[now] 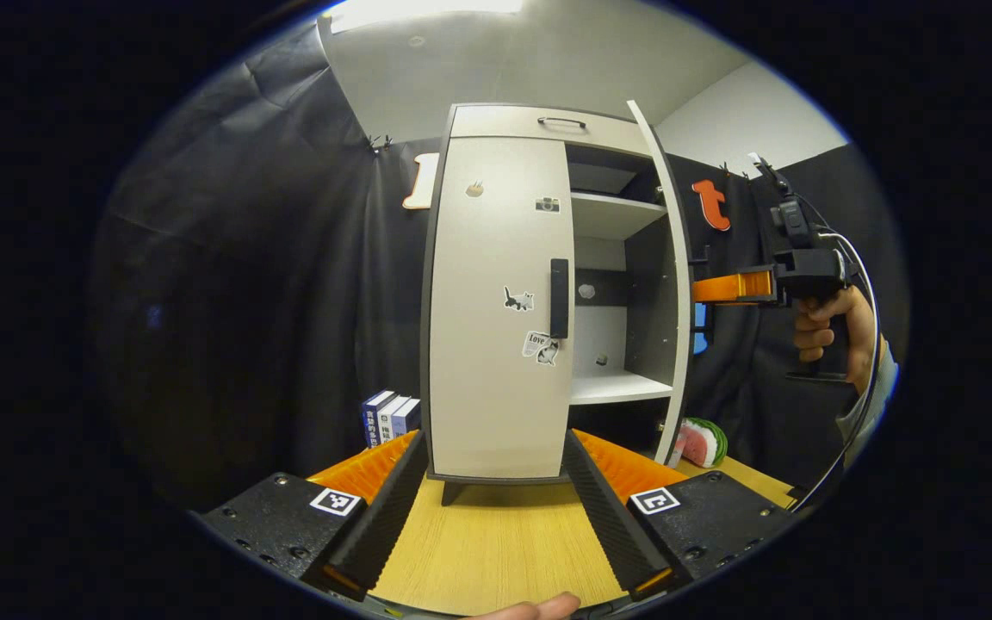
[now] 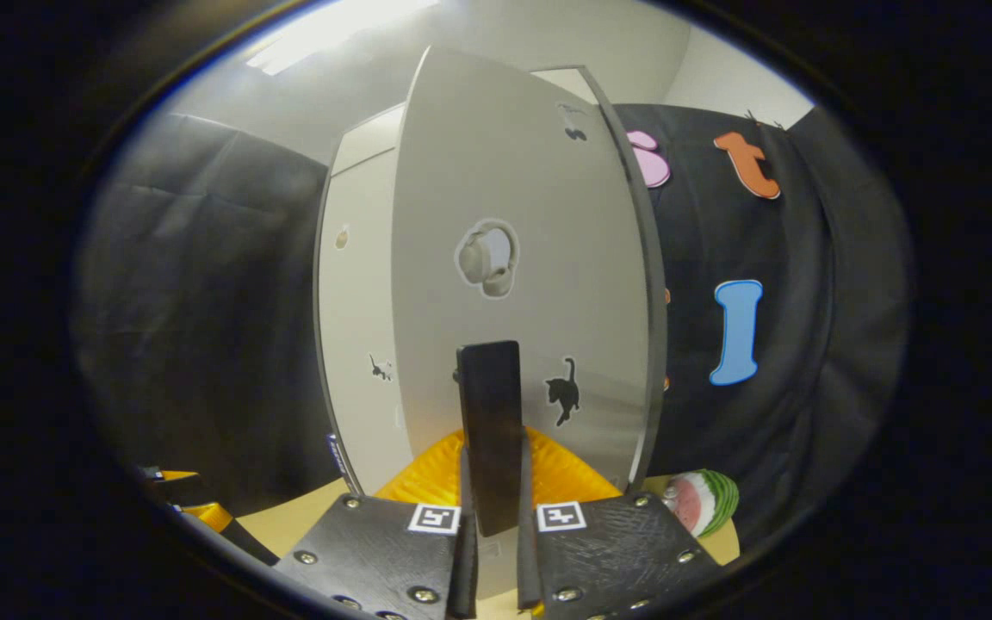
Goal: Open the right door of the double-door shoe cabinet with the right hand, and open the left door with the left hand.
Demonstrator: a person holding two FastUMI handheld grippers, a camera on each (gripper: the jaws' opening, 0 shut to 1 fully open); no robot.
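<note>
Right hand-held gripper (image 2: 492, 525) clamped on right door's handle (image 2: 489, 435), door swung wide. Left hand-held gripper (image 1: 496, 508), fingers apart, should approach the left door's handle (image 1: 559, 298) squarely.

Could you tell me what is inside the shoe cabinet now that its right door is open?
The shoe cabinet shows two bare white shelves behind the right door. The closed left door hides the rest.

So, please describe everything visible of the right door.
The right door is a pale grey, smooth panel with a dark edge, swung wide open so the shelves show. Stickers on its face include a black cat and headphones. Its black upright handle sits between the right gripper's closed fingers. The left door remains closed.
</note>
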